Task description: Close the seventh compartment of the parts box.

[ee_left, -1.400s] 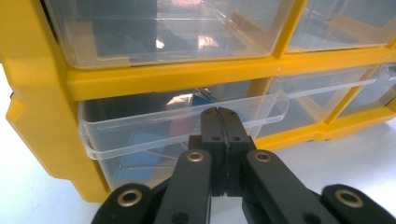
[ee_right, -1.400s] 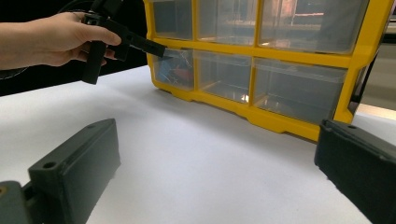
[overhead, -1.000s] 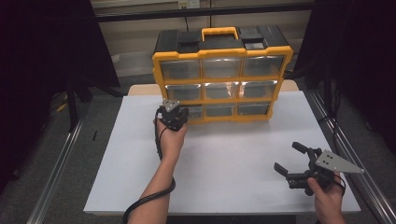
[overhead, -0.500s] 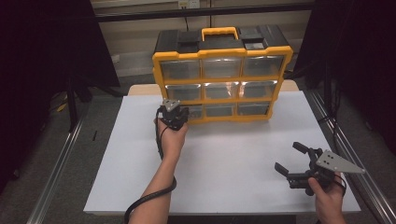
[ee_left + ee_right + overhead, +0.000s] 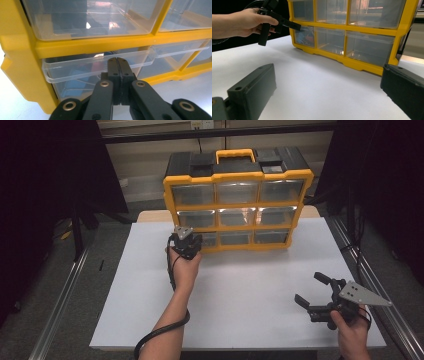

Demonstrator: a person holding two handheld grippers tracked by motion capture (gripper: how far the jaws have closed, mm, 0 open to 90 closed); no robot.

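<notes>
Your left hand-held gripper (image 5: pixel 117 61) has its jaws pressed fully together, with nothing visible between them. The closed tips sit right at the front lip of the bottom-left drawer (image 5: pixel 82 72) of the yellow organizer (image 5: pixel 239 200); whether they actually touch the lip or pinch it cannot be told. That clear drawer stands slightly out from the frame and holds some blue and red items, blurred through the plastic.

Your right hand-held gripper (image 5: pixel 320 292) is spread wide and holds nothing. It hovers low over the near right part of the white worktop (image 5: pixel 250 295), well apart from the organizer, close to the worktop's right edge.

The organizer stands upright at the far edge of the worktop, three rows of three clear drawers facing you. Between the two hands the worktop lies open and bare, and so does the strip on the left.
</notes>
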